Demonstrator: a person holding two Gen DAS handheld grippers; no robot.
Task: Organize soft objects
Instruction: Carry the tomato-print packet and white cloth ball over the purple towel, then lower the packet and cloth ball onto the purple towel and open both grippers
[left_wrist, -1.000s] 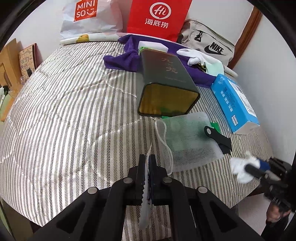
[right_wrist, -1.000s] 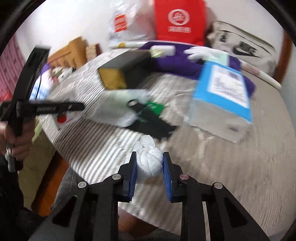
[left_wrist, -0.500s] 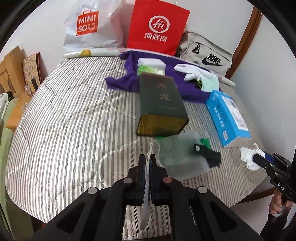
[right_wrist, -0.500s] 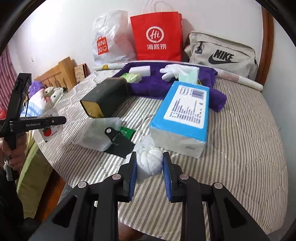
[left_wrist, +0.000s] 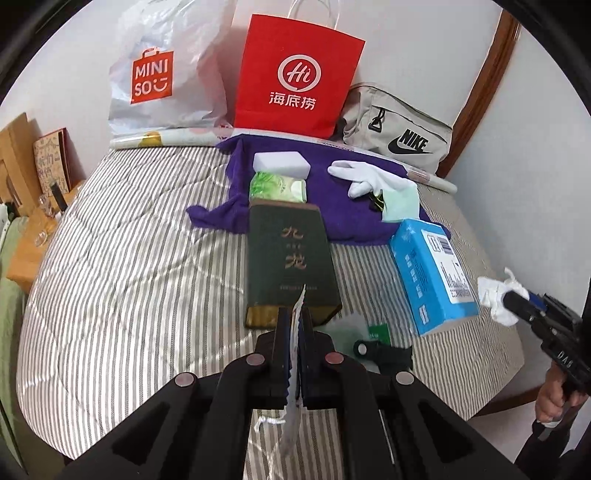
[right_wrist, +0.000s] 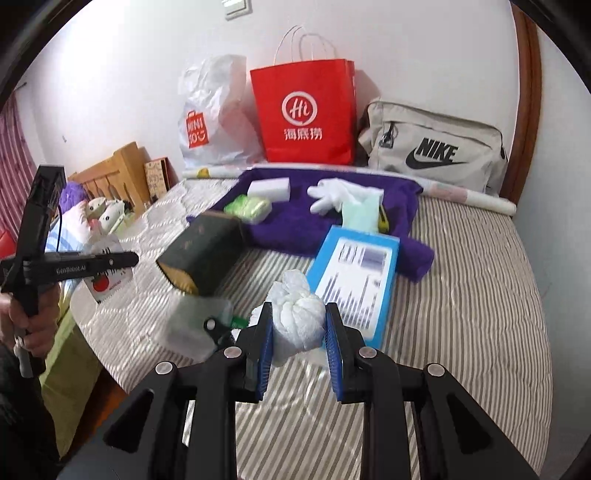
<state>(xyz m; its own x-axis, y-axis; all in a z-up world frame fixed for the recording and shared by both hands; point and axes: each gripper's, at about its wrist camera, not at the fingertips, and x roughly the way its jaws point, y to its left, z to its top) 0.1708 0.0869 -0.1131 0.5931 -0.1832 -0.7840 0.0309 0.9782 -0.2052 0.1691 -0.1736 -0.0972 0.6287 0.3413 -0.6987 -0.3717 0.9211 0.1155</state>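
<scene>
Soft items number two: left gripper pinches one thin white sheet; right gripper clamps one white bundle.

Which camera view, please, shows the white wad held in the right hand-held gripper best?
The right wrist view: the white wad fills the centre, clamped between the blue pads. The left wrist view shows it only small at the right edge, at the right hand-held gripper tip.

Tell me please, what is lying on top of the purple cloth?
On the purple cloth lie a white sponge block, a green packet, a white glove and a pale green cloth. A small dark item under the glove is mostly hidden.
</scene>
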